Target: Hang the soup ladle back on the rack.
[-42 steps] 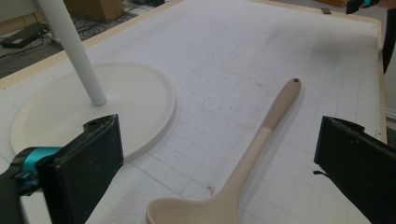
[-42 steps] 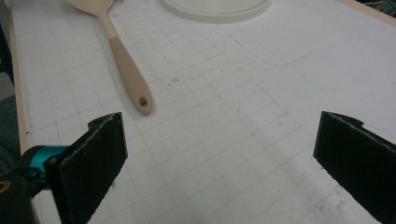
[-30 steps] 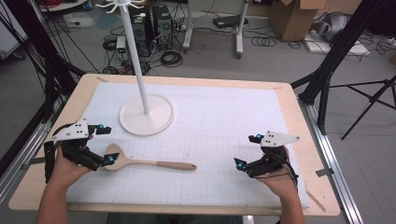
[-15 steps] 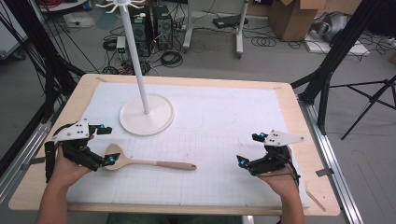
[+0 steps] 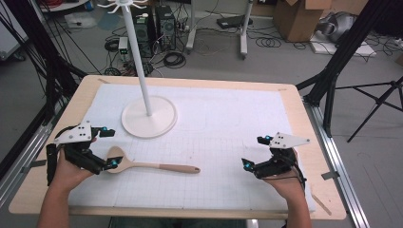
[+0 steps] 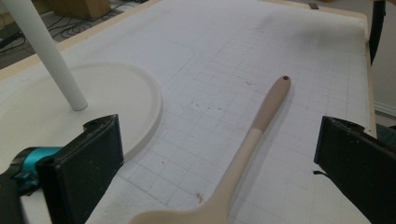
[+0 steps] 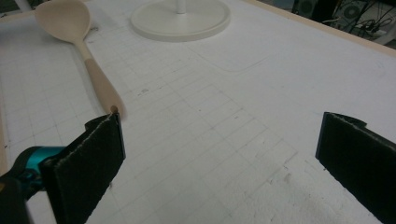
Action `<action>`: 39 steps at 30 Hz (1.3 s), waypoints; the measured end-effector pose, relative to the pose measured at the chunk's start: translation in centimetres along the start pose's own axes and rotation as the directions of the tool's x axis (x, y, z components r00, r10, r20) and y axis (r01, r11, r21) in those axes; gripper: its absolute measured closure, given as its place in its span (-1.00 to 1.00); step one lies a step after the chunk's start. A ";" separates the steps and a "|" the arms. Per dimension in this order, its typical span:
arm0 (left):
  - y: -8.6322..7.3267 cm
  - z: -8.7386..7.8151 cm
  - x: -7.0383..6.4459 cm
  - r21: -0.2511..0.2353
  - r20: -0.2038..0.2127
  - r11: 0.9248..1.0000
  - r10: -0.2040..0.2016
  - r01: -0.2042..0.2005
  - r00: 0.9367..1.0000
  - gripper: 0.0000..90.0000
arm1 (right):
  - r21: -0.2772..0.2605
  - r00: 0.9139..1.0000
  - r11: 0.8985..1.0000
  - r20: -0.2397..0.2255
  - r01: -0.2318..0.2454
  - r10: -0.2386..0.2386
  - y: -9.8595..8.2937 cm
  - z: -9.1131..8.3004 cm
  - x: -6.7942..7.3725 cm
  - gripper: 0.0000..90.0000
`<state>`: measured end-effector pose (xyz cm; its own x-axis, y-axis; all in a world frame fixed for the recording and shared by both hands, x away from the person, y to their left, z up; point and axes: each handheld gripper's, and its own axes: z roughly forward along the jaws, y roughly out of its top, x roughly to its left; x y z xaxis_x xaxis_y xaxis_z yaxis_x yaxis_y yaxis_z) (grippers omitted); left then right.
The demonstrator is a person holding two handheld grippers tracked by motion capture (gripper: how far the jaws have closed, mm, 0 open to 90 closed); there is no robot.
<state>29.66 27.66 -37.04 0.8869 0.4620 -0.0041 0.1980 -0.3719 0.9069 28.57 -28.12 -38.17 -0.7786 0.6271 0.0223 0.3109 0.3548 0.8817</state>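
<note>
- The wooden spoon [image 5: 152,166] lies flat on the white gridded mat [image 5: 228,123] in the lower left part of the high view, its bowl toward the left edge of the frame and its handle running right toward the middle.
- The left tool [image 5: 108,148] sits at the lower left of the high view, held in the person's left hand [image 5: 66,168]; its jaws stand wide apart and clamp nothing.
- One of its jaw tips is right at the spoon's bowl; whether it touches cannot be told from the high view.
- In the left gripper view the spoon [image 6: 247,144] runs up from the bottom centre of the frame between the two black jaws, with clear mat on either side of it; a small hole shows at the far end of the handle.
- The white stand [image 5: 148,116], a round base with a tall thin pole, is in the upper left of the mat, just above the left tool and apart from the spoon.
- The right tool [image 5: 254,152] sits at the lower right of the high view, held in the right hand [image 5: 285,183], well apart from the spoon's handle end; its jaws are also spread wide, with bare mat between them.
- In the right gripper view the spoon [image 7: 77,42] lies in the upper left of the frame, and the stand's base [image 7: 180,18] at top centre.
- The wooden desk [image 5: 304,142] shows as a pale rim around the mat.
</note>
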 end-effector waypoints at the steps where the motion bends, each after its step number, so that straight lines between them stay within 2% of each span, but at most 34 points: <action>1: 0.0 0.1 -0.1 0.003 0.004 1.000 -0.002 0.002 1.000 -0.96 | 0.003 1.000 1.000 0.001 -0.003 0.003 0.0 0.0 0.0 -1.00; 8: 0.7 1.1 -0.5 0.041 0.024 0.999 0.026 -0.027 0.999 -0.96 | 0.021 1.000 1.000 0.005 -0.007 0.007 -0.2 -0.1 -0.3 -1.00; 16: 2.2 3.6 -1.2 0.099 0.076 0.993 0.059 -0.067 0.995 -0.96 | 0.029 1.000 1.000 0.005 -0.012 0.012 -0.4 0.0 -0.3 -1.00; 22: 3.8 6.0 -1.7 0.169 0.123 0.978 0.102 -0.122 0.987 -0.96 | 0.031 1.000 0.999 0.005 -0.008 0.008 -0.4 0.0 -0.4 -0.99; 26: 4.0 7.5 -2.3 0.226 0.152 0.962 0.119 -0.152 0.981 -0.96 | 0.033 1.000 0.999 0.001 -0.010 0.010 -0.4 0.1 -0.4 -0.99; 29: 3.9 8.6 -2.6 0.285 0.172 0.943 0.129 -0.175 0.977 -0.96 | 0.034 1.000 0.999 0.001 -0.011 0.011 -0.5 0.2 -0.4 -0.99; 31: 3.7 9.5 -2.8 0.314 0.175 0.933 0.128 -0.178 0.976 -0.96 | 0.033 1.000 0.999 0.002 -0.013 0.013 -0.5 0.2 -0.4 -0.99; 32: 3.7 9.7 -2.8 0.332 0.177 0.925 0.134 -0.187 0.975 -0.96 | 0.033 1.000 0.999 0.006 -0.010 0.010 -0.5 0.2 -0.5 -0.99; 33: 3.6 10.1 -2.9 0.344 0.177 0.919 0.137 -0.192 0.975 -0.96 | 0.036 1.000 0.999 0.006 -0.012 0.011 -0.5 0.2 -0.4 -0.99; 34: 3.5 10.4 -3.0 0.347 0.178 0.918 0.136 -0.191 0.975 -0.96 | 0.039 1.000 0.999 0.006 -0.015 0.014 -0.5 0.3 -0.4 -0.99; 35: 3.5 10.8 -3.1 0.361 0.186 0.910 0.142 -0.202 0.972 -0.96 | 0.042 1.000 0.999 0.005 -0.010 0.009 -0.6 0.4 -0.4 -0.99; 36: 3.5 11.0 -3.2 0.364 0.186 0.909 0.140 -0.201 0.972 -0.96 | 0.042 1.000 0.999 0.005 -0.010 0.009 -0.6 0.4 -0.4 -0.99; 37: 3.5 11.4 -3.3 0.381 0.195 0.899 0.151 -0.217 0.969 -0.96 | 0.046 1.000 0.999 0.005 -0.013 0.012 -0.6 0.5 -0.4 -0.99; 39: 3.4 12.0 -3.5 0.400 0.198 0.890 0.149 -0.219 0.969 -0.96 | 0.048 1.000 0.999 0.005 -0.013 0.013 -0.6 0.6 -0.4 -0.99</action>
<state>32.22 15.13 -38.98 0.9714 0.2325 0.0475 0.1492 -0.7542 0.6395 28.98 -28.16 -38.93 -0.7720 0.6348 0.0313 0.3469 0.3795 0.8577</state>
